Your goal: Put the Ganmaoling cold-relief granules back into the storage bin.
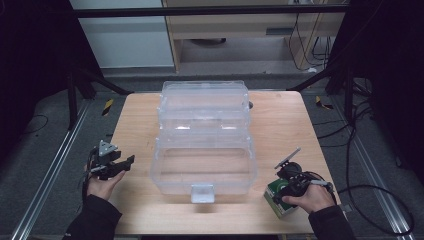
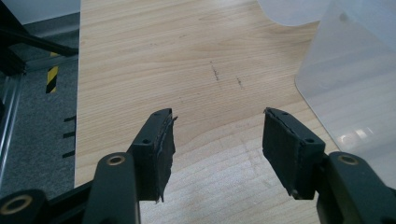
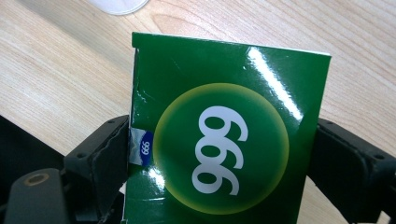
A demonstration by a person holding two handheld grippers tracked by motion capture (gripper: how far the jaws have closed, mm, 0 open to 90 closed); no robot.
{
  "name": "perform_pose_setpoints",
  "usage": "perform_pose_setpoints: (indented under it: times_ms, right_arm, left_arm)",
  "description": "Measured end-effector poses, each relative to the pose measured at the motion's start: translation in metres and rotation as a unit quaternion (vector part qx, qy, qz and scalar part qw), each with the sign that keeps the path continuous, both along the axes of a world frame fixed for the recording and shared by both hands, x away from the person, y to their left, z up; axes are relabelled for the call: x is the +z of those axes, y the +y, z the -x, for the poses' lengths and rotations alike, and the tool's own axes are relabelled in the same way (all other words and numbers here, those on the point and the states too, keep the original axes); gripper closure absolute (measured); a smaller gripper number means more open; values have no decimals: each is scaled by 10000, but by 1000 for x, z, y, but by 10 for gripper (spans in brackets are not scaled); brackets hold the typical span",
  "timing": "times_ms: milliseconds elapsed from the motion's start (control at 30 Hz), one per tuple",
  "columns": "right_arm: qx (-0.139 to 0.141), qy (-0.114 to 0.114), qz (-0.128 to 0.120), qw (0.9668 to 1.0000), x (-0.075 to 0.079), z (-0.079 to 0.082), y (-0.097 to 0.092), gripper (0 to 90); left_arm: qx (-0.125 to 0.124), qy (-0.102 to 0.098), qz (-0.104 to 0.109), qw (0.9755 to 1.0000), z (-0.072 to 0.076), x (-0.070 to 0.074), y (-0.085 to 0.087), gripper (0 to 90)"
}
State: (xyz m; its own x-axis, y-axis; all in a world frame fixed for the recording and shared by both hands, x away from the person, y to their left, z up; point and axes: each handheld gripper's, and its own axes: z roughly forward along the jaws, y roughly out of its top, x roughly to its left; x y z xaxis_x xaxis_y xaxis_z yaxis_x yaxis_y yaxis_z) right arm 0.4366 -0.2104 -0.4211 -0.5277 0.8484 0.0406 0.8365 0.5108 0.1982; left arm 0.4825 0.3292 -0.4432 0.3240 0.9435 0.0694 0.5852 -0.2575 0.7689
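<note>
A green box [image 1: 276, 196] printed with white digits in a yellow-ringed circle rests on the wooden table [image 1: 135, 125] near its front right corner. My right gripper [image 1: 284, 192] is shut on the green box [image 3: 224, 88], one pad against each side edge in the right gripper view [image 3: 223, 123]. At the table's left edge my left gripper [image 1: 125, 166] is open, with bare wood between its jaws [image 2: 218, 114]. A large clear plastic case [image 1: 160, 165] sits in the middle with its lid folded back, and its wall [image 2: 355, 84] stands to the right of my left gripper.
The case has a white latch [image 1: 202, 192] facing the front edge. Metal rails [image 1: 55, 165] and grey carpet flank the table, and cables [image 1: 370, 195] lie on the floor at the right. Bare wood lies between each gripper and the case.
</note>
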Motion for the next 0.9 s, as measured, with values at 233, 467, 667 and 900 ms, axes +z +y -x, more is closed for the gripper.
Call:
perform_pose_setpoints:
  times_ms: [233, 467, 667, 900]
  right_arm:
    - [-46, 92, 64, 9999, 1, -2, 2, 152]
    - [-48, 172, 90, 9998, 3, -3, 2, 167]
    - [7, 79, 92, 9999, 6, -3, 1, 171]
    - [-2, -110, 4, 9999, 19, -2, -2, 171]
  left_arm:
    - [-16, 12, 0, 10000, 0, 0, 0, 427]
    - [-32, 25, 4, 10000, 0, 0, -1, 427]
    - [-34, 24, 7, 10000, 0, 0, -1, 427]
    - [-42, 37, 8, 10000, 0, 0, -1, 427]
